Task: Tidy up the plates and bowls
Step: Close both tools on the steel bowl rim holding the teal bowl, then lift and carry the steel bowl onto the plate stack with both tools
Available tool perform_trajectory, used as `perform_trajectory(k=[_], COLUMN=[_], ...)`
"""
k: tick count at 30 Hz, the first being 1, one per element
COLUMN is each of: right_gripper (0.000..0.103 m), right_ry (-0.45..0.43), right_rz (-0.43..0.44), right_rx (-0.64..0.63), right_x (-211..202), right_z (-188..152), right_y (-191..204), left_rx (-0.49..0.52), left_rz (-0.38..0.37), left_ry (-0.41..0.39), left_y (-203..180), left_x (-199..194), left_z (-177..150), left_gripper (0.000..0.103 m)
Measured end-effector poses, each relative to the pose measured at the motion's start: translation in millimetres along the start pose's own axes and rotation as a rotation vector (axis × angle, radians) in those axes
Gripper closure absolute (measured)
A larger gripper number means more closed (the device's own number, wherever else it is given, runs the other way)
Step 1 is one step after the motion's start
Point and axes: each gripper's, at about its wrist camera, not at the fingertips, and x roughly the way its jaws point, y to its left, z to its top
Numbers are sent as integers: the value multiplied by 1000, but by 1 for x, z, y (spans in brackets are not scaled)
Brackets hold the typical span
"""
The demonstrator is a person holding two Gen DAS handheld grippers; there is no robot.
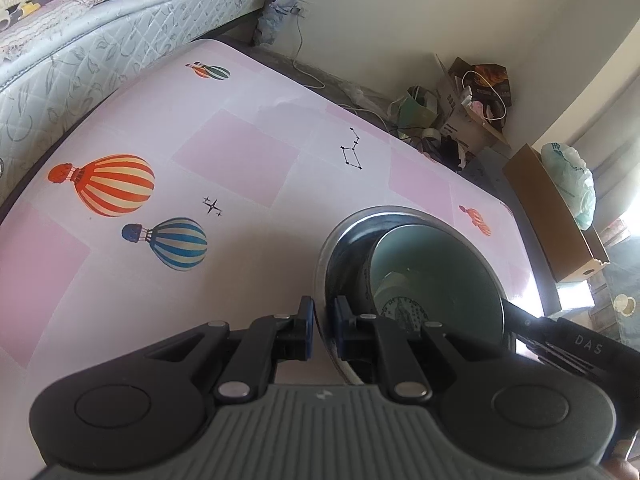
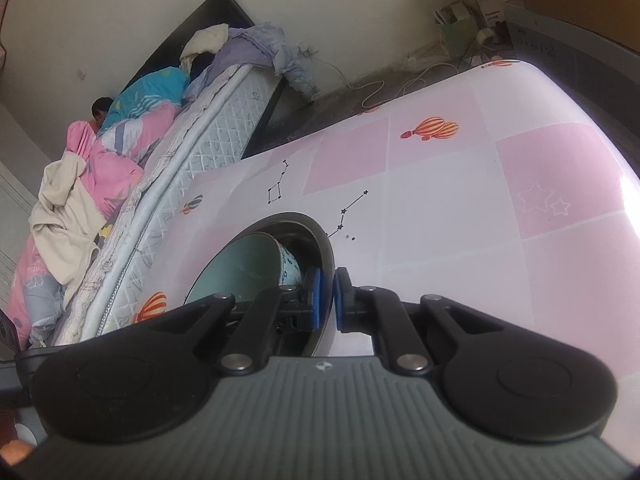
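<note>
A dark plate with a pale rim (image 1: 340,236) sits above the pink balloon-print table (image 1: 240,168), and a light-green bowl (image 1: 436,272) rests in it. My left gripper (image 1: 323,330) is shut on the plate's left rim. My right gripper (image 2: 327,300) is shut on the plate's right rim (image 2: 326,248), with the bowl (image 2: 244,264) showing to its left. The right gripper's black arm (image 1: 576,344) shows at the right of the left wrist view. The plate looks tilted; I cannot tell if it touches the table.
A bed with a quilted mattress (image 1: 100,52) and heaped bedding (image 2: 100,152) runs along the table's far side. Cardboard boxes (image 1: 556,216), bags and cables (image 1: 460,108) lie on the floor past the table's end.
</note>
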Motion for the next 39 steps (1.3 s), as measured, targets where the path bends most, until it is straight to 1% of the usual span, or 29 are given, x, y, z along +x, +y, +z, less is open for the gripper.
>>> perform_trajectory(k=[4,8,10,16,20,23,32,39], right_gripper=[97,96,96,96,96,96,95,95], right_ry=[19,17,15,24,25,26,14,-11], right_rz=[3,24,23,25,-2,-16,-19,1], right_rx=[4,34,35,53,39,23,12,13], right_x=[-9,-12,-10,0,7,7,-5,-34], right_z=[-11,-17,-16,-16,-17,-17,-9,-1], right_y=[-7,-17,-18,-21,-15,-12,-1,16], left_rx=[23,92,105,81,60,47,41,35], left_rz=[-20,24,39,43,47,36,12,-3], left_ry=[-4,-27,-33,-23,-26,-19,-44,-71], left_y=[-1,-13,-17,-15,-16,-14,-19,-25], left_x=[-7,-6,-3,14,14,12,-6,-37], left_z=[-9,-11,-11,-11,-13,-13,-10,-7], left_gripper=[92,92,92,92,92,92,92,92])
